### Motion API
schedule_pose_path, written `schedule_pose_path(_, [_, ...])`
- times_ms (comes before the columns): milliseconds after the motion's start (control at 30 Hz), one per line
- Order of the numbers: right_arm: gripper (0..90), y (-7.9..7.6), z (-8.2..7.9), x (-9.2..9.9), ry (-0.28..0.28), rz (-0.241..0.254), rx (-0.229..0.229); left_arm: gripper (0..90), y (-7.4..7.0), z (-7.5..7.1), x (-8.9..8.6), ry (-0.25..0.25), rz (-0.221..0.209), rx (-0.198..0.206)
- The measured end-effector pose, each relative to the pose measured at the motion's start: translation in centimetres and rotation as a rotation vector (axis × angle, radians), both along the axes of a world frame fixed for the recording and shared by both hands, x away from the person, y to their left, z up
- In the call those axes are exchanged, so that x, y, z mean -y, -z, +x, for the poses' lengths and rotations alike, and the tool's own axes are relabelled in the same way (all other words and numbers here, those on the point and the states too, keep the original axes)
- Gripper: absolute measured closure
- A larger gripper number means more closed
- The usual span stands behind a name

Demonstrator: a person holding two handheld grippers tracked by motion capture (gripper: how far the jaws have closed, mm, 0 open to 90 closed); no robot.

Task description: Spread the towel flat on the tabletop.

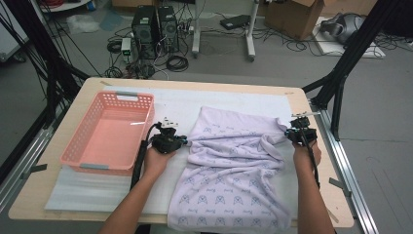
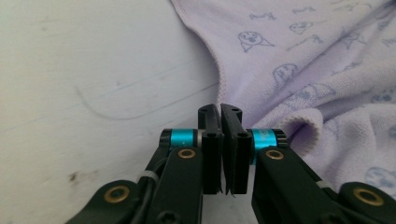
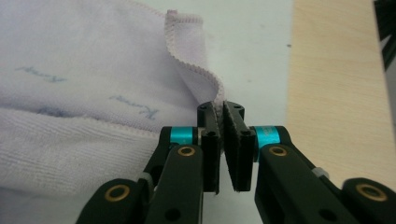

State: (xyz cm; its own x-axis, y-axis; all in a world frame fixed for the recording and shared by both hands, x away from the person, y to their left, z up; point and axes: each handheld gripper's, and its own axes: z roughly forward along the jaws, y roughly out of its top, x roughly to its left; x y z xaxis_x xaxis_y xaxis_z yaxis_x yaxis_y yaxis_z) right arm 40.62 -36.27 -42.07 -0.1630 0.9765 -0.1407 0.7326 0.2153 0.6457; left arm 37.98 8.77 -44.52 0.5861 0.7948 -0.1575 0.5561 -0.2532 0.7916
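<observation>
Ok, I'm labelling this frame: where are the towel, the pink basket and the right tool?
towel (image 1: 234, 161), high view, middle of cloth
pink basket (image 1: 73, 146), high view, left wall
right tool (image 3: 222, 109), right gripper view, between tips

High view looks forward and down over the table (image 1: 63, 195); both gripper views sit close, facing along their jaws, sharing the towel (image 1: 234, 165) edges

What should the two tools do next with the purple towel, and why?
Probably lift both edges together and carry them over to fold it. The left tool is pinched on the left hem of the towel, the right tool on the right hem, and the towel lies rumpled between them, next to the pink basket.
</observation>
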Motion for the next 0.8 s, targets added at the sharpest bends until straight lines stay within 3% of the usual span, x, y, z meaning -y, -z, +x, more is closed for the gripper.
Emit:
schedule_pose_path(33, [70.1,-0.1,-0.1,0.1,0.017,-0.015,0.009,72.8,0.0,0.0,0.1,-0.012,-0.006,0.006])
schedule_pose_path(100, [65.0,-0.4,-0.3,0.5,0.041,0.019,0.035,60.0,-0.2,0.4,0.0,-0.023,-0.037,0.001])
schedule_pose_path(167, [62.7,-0.9,-0.7,0.6,0.027,0.053,0.057,56.1,-0.7,1.1,0.0,-0.033,-0.040,0.000])
schedule_pose_path(333, [61.1,-2.1,-1.7,-0.3,-0.051,0.083,0.116,54.2,-2.0,3.4,0.7,-0.046,-0.058,0.020])
schedule_pose_path(433, [60.4,-2.4,-2.3,-0.9,-0.091,0.086,0.140,49.0,-2.1,5.2,1.4,-0.040,-0.077,-0.024])
schedule_pose_path(633, [59.7,-2.0,-3.4,-0.9,-0.126,0.122,0.144,39.6,-1.4,8.0,3.9,0.033,-0.027,-0.081])
schedule_pose_path(733, [59.0,-1.7,-3.8,-0.7,-0.141,0.131,0.135,38.3,-0.9,8.7,5.3,0.065,0.008,-0.108])
schedule_pose_path(800, [58.6,-1.5,-4.0,-0.6,-0.156,0.146,0.136,38.3,-0.6,8.7,6.1,0.075,0.037,-0.102])
